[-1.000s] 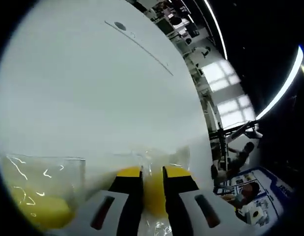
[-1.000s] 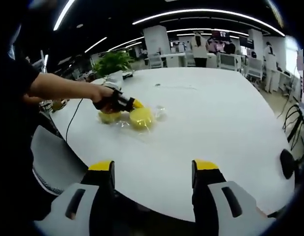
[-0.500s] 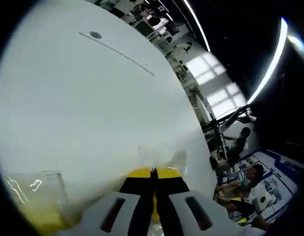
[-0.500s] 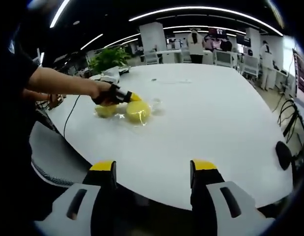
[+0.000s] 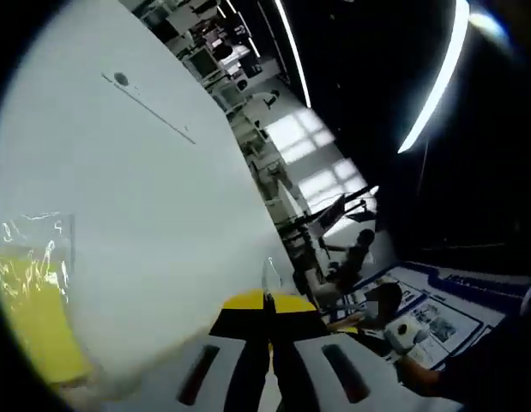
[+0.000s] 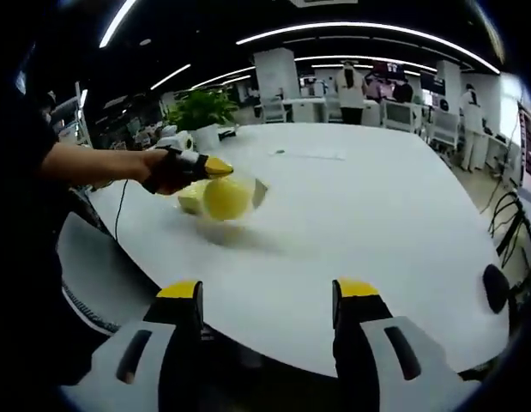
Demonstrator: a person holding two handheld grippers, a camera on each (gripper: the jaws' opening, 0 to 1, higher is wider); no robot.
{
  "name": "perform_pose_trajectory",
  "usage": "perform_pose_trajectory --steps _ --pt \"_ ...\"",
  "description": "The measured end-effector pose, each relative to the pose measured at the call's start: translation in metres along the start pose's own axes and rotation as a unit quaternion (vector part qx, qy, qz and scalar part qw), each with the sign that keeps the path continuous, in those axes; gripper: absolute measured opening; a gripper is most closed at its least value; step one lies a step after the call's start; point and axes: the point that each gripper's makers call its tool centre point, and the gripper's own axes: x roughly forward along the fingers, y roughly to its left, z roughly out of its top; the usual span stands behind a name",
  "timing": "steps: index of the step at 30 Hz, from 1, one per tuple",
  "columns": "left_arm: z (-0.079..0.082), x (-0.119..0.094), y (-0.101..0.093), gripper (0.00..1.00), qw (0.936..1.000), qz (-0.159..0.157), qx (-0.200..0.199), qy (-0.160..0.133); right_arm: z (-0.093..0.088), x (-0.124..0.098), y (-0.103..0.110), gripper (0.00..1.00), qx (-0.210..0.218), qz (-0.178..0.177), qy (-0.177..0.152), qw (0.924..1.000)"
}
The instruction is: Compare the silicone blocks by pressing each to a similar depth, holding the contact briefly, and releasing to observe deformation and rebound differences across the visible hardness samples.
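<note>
My left gripper (image 5: 266,300) is shut, its yellow tips pinching a flap of clear plastic bag (image 5: 270,271). In the right gripper view a person's hand holds that left gripper (image 6: 215,166) over the white table (image 6: 359,206). A round yellow silicone block (image 6: 226,197) in its clear bag hangs from the tips, raised above its shadow. A second yellow block (image 6: 190,199) lies just behind it; in the left gripper view it is the bagged yellow block (image 5: 29,309) at the far left. My right gripper (image 6: 267,296) stands open at the table's near edge, holding nothing.
A potted plant (image 6: 201,110) stands at the table's far left. A black cable (image 6: 119,225) drops off the left edge beside a grey chair (image 6: 89,266). A dark round object (image 6: 495,287) sits off the right edge. Several people stand among desks at the back.
The left gripper went from open around the bagged block to shut on its bag. It has since lifted the block off the table and toward the left.
</note>
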Motion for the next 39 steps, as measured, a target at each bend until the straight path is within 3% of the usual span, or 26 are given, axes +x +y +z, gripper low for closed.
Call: perform_pose_trajectory --steps 7,13,19,24,29,34,35,37,39 --pt "0.023 -0.036 -0.036 0.0 0.9994 -0.017 0.015 -0.028 0.012 0.002 0.02 0.54 -0.021 0.026 -0.007 0.9994" --pt "0.059 -0.068 -0.076 0.0 0.9961 -0.022 0.057 -0.064 0.026 0.011 0.04 0.55 -0.039 0.055 -0.02 0.9975" --pt "0.085 -0.093 -0.113 0.0 0.9912 -0.025 0.11 -0.07 0.052 0.023 0.057 0.55 -0.064 0.088 -0.035 0.9934" --pt "0.095 -0.108 -0.138 0.0 0.9874 -0.034 0.137 -0.072 0.084 0.035 0.073 0.55 -0.071 0.123 -0.067 0.9876" --pt "0.096 -0.117 -0.151 0.0 0.9834 -0.035 0.163 -0.072 0.115 0.05 0.09 0.55 -0.077 0.158 -0.089 0.9804" --pt "0.098 -0.123 -0.165 0.0 0.9733 -0.045 0.212 -0.074 0.141 0.065 0.107 0.55 -0.079 0.196 -0.1 0.9723" --pt "0.1 -0.124 -0.168 0.0 0.9686 -0.049 0.232 -0.075 0.148 0.068 0.113 0.55 -0.077 0.21 -0.104 0.9691" --pt "0.101 -0.126 -0.173 0.0 0.9649 -0.054 0.246 -0.075 0.159 0.071 0.119 0.55 -0.074 0.222 -0.111 0.9659" --pt "0.102 -0.127 -0.179 0.0 0.964 -0.059 0.248 -0.076 0.177 0.072 0.13 0.59 -0.074 0.244 -0.133 0.9579"
